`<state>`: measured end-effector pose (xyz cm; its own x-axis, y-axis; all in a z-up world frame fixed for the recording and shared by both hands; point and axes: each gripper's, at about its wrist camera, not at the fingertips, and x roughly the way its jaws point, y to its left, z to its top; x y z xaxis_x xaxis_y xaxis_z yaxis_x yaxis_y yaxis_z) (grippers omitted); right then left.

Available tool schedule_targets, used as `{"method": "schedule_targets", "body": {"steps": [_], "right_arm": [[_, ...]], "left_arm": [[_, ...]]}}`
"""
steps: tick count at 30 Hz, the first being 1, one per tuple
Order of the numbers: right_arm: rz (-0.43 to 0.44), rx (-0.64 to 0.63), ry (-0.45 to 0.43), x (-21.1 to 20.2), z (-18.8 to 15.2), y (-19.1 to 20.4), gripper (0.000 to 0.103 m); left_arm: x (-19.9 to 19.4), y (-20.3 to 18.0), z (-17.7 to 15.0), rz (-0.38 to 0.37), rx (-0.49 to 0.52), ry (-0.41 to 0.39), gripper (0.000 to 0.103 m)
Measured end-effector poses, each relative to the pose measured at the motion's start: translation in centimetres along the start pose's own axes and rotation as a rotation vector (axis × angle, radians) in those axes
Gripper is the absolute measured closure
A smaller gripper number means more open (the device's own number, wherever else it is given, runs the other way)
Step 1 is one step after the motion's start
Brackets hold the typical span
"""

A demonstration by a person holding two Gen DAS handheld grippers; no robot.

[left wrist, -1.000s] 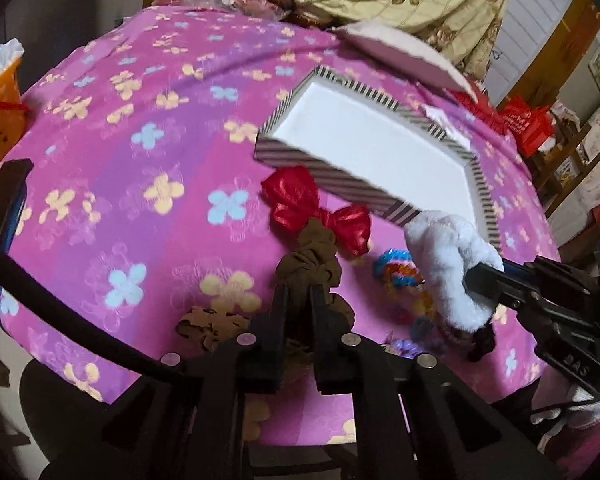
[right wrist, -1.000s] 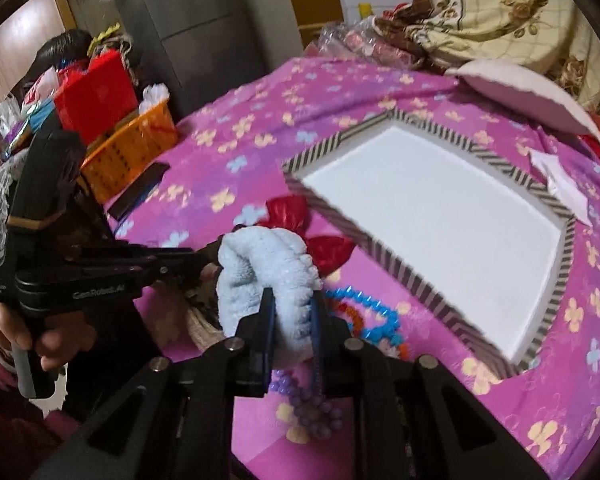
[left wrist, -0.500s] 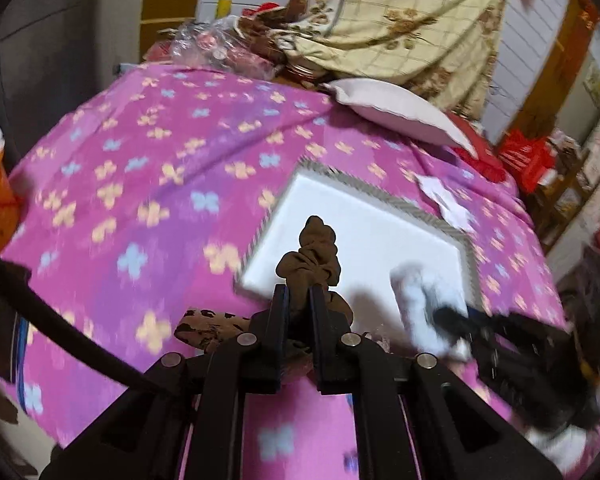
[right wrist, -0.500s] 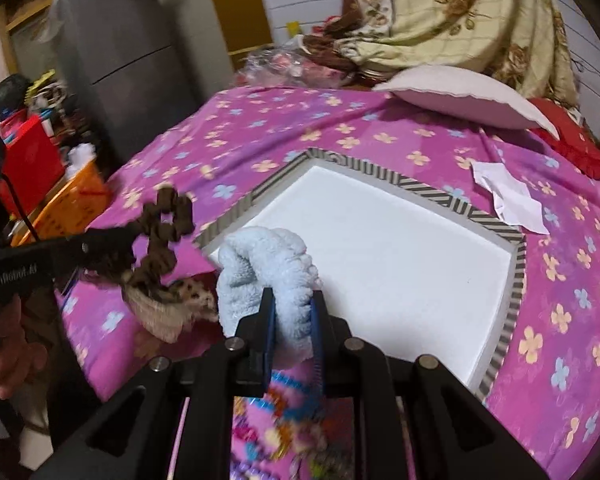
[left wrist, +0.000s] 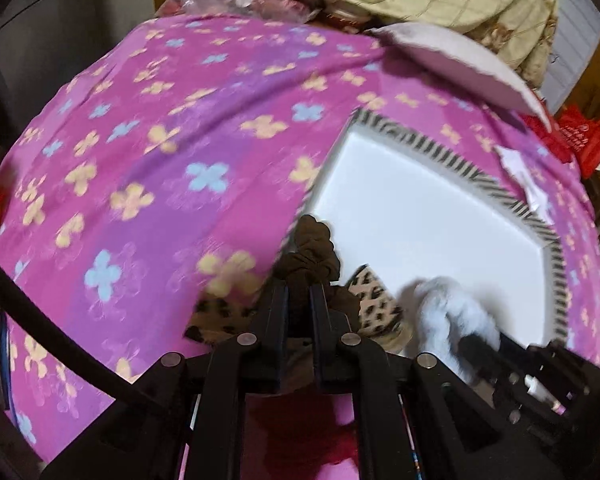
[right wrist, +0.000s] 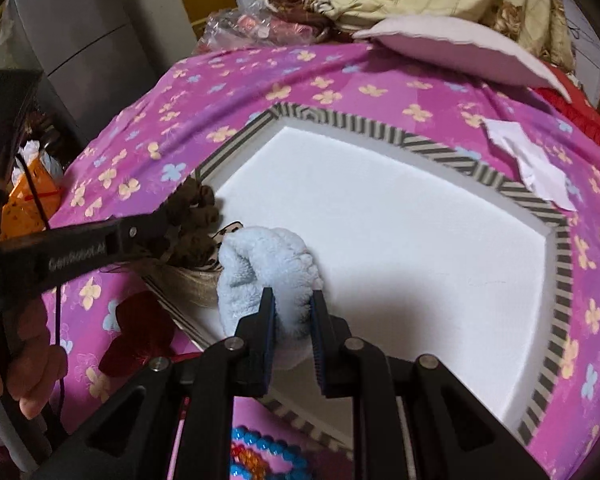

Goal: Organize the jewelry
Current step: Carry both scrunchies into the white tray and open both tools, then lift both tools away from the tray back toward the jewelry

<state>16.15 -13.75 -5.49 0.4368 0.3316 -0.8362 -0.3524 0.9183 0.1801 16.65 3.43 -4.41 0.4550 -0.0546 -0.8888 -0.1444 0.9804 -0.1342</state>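
Note:
My left gripper (left wrist: 299,292) is shut on a brown scrunchie (left wrist: 310,252) with a leopard-print piece (left wrist: 374,300) hanging below it, held over the near left corner of the striped box (left wrist: 432,146). My right gripper (right wrist: 293,300) is shut on a fluffy light-blue scrunchie (right wrist: 266,260), held over the box's white inside (right wrist: 380,224). The left gripper (right wrist: 152,228) and its brown scrunchie (right wrist: 194,224) show at left in the right wrist view. The blue scrunchie (left wrist: 452,312) shows at lower right in the left wrist view.
A red bow (right wrist: 136,332) and a blue and orange bead bracelet (right wrist: 260,456) lie on the pink flowered bedspread (left wrist: 140,160) in front of the box. A pillow (right wrist: 452,48), a white paper (right wrist: 528,160) and an orange basket (right wrist: 28,196) lie around.
Both grippers have lifted off the bedspread and moved forward over the box, carrying their scrunchies. The bow and beads stayed behind.

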Motion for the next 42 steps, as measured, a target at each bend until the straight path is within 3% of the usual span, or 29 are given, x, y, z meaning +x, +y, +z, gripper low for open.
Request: {"method": "schedule_targets", "body": {"steps": [7, 16, 18, 22, 24, 29, 42], "right_arm": [[-0.010, -0.075, 0.000, 1.3, 0.3, 1.7, 0.085], [0.036, 0.010, -0.041, -1.2, -0.1, -0.2, 0.063], [0.030, 0.013, -0.057, -2.1, -0.3, -0.4, 0.057], [0.025, 0.019, -0.078, -4.1, -1.0, -0.7, 0.057], [0.016, 0.018, -0.087, -5.2, -1.5, -0.6, 0.057], [0.011, 0.012, -0.103, -7.4, -3.0, -0.4, 0.051], [0.007, 0.017, -0.137, -11.5, -6.8, 0.4, 0.049]], "left_arm": [[-0.6, 0.7, -1.8, 0.001, -0.003, 0.005, 0.072], [-1.5, 0.4, -2.6, -0.010, -0.016, -0.025, 0.071], [-2.1, 0.2, -2.5, -0.012, -0.012, -0.040, 0.066], [-3.6, -0.3, -2.7, -0.018, 0.002, -0.074, 0.051], [-4.3, -0.5, -2.9, -0.017, 0.008, -0.087, 0.049], [-6.2, -1.0, -3.9, 0.007, 0.025, -0.121, 0.049], [-9.7, -1.9, -7.9, 0.059, 0.046, -0.196, 0.049]]}}
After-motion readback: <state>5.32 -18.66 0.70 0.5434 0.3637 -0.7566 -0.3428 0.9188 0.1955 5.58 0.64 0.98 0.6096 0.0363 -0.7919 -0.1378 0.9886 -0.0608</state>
